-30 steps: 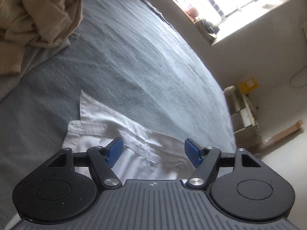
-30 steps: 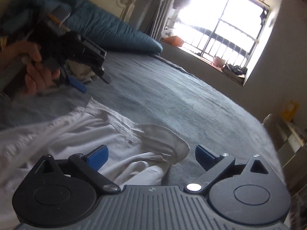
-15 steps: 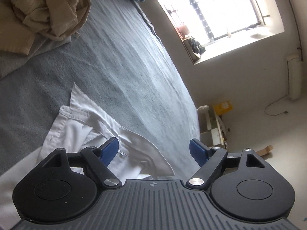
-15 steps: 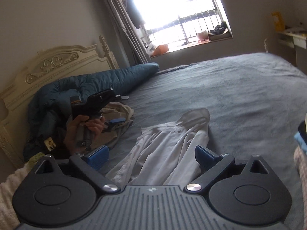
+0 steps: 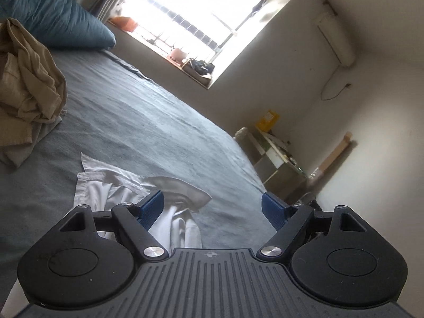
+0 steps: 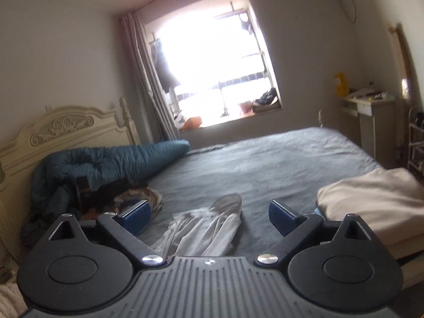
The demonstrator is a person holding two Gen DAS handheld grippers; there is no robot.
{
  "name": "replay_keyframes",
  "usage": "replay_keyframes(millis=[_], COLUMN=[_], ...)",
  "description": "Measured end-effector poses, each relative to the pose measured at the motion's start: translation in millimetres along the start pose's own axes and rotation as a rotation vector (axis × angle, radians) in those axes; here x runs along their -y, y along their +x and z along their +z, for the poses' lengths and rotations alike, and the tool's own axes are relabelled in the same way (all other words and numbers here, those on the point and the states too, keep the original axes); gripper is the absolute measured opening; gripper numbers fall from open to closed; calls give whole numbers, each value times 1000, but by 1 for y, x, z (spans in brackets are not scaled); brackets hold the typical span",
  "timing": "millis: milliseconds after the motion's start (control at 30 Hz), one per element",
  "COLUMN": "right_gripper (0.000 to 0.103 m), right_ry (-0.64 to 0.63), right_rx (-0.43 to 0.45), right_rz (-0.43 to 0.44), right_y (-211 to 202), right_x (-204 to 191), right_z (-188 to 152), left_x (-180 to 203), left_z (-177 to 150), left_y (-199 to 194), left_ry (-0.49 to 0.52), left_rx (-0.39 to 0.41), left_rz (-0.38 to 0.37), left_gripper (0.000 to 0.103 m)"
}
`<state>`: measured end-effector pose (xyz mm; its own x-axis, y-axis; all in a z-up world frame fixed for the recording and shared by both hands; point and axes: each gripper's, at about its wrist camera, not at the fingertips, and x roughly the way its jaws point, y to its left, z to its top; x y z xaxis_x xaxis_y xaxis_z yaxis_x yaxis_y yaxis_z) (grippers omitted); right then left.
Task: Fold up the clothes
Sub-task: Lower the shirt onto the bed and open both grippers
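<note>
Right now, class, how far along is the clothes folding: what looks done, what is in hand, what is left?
Done: a folded beige garment lies at the bed's right. In hand: nothing; the left tongs and right tongs are open above the crumpled white collared shirt. Left: that shirt and the tan clothes heap.

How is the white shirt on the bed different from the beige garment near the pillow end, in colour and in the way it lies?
Colour: the white shirt is bright white; the beige garment is tan.
Pose: the white shirt lies low and partly spread, its collar showing; the beige garment is bunched into a taller crumpled heap.
Place: the white shirt lies just ahead of the open left gripper; the beige garment sits farther off, by the blue duvet.
Both rest unfolded on the grey bedcover.
</note>
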<state>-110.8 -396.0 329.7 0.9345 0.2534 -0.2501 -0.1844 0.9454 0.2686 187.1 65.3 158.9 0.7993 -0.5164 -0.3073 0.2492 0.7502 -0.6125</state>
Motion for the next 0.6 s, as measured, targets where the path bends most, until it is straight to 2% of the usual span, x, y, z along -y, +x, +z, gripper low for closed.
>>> replay_keyframes(millis=[100, 200, 400, 600], right_gripper=[98, 98, 98, 95], right_ry=[-13, 9, 27, 46], right_rx=[49, -3, -149, -288], right_rz=[-26, -6, 139, 204], right_y=[-26, -14, 65, 154], right_x=[0, 0, -21, -42], right_z=[11, 3, -50, -109], left_x=[3, 0, -30, -76], left_z=[-29, -61, -104, -135], left_y=[-49, -88, -144, -178], left_ry=[37, 70, 125, 138], left_rx=[16, 21, 22, -6], left_rz=[5, 64, 211, 345], left_gripper=[82, 82, 82, 82])
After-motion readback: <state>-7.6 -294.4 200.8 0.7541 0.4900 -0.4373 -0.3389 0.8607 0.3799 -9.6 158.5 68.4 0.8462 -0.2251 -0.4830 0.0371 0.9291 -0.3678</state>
